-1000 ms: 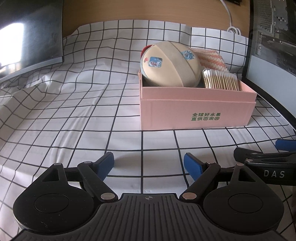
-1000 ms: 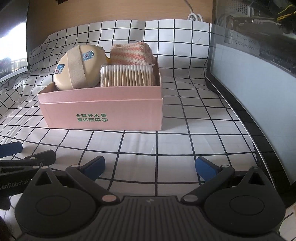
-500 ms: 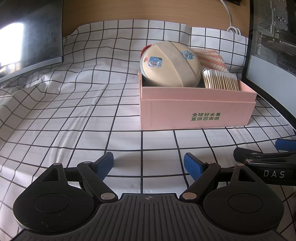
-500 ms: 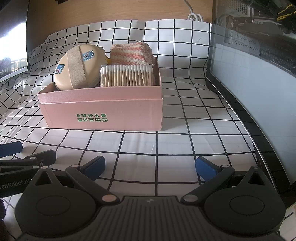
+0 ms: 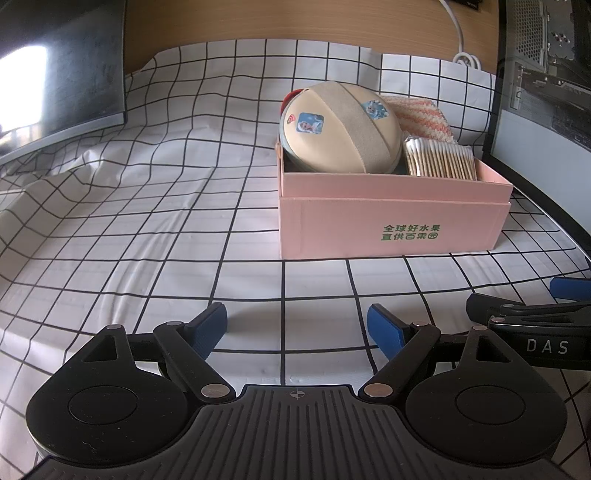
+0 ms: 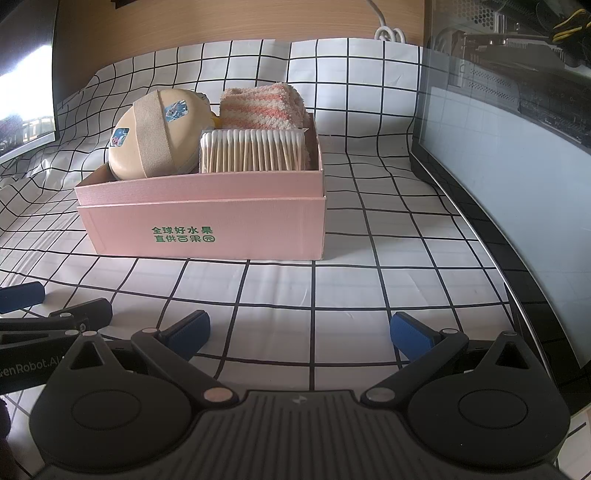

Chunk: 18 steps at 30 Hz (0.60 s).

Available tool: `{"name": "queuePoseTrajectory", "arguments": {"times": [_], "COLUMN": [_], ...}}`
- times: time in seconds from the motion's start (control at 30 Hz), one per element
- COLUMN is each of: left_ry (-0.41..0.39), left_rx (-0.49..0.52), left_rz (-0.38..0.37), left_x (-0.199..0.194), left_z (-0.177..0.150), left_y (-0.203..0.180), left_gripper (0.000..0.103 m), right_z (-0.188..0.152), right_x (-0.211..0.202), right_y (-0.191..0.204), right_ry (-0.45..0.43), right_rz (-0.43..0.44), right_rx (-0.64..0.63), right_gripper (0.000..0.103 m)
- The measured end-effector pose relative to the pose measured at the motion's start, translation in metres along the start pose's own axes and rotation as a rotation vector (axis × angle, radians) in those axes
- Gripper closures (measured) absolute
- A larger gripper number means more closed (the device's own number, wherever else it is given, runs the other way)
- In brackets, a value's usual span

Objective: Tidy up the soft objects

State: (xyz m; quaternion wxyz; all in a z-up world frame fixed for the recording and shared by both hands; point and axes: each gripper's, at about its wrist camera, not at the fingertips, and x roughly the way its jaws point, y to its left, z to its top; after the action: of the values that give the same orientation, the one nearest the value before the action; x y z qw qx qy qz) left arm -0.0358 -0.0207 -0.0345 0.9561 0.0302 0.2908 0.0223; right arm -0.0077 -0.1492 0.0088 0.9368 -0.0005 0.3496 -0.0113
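Observation:
A pink cardboard box point(image 5: 391, 225) point(image 6: 207, 225) stands on the checked cloth. Inside it lie a beige round pouch with stickers point(image 5: 340, 129) point(image 6: 155, 136), a pack of cotton swabs point(image 5: 439, 158) point(image 6: 255, 151) and a folded pink-and-white striped towel point(image 5: 421, 116) point(image 6: 262, 107) at the back. My left gripper point(image 5: 297, 325) hovers open over the cloth in front of the box, nothing between its blue pads. My right gripper point(image 6: 299, 330) is also open and empty, to the right of the left one. Each gripper shows at the edge of the other's view.
The white cloth with black grid point(image 5: 147, 206) covers the table. A dark monitor point(image 5: 55, 74) stands at the left. A dark-framed glass panel point(image 6: 517, 155) runs along the right side. A wooden wall with a white cable point(image 6: 384, 29) is behind.

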Motion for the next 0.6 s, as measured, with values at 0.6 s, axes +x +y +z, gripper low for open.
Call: {"name": "queuePoseTrajectory", "arguments": {"times": [0.6], "left_ry": [0.0], "left_rx": [-0.005], "left_rz": [-0.005], "left_x": [-0.0002], "left_z": [0.0003], "left_y": [0.0009], "left_gripper": [0.015], "right_z": [0.0], "right_x": [0.0], "right_y": [0.0003], "right_ry": [0.0], "right_rz": [0.001], "right_rx": [0.0], "right_gripper": [0.0]}}
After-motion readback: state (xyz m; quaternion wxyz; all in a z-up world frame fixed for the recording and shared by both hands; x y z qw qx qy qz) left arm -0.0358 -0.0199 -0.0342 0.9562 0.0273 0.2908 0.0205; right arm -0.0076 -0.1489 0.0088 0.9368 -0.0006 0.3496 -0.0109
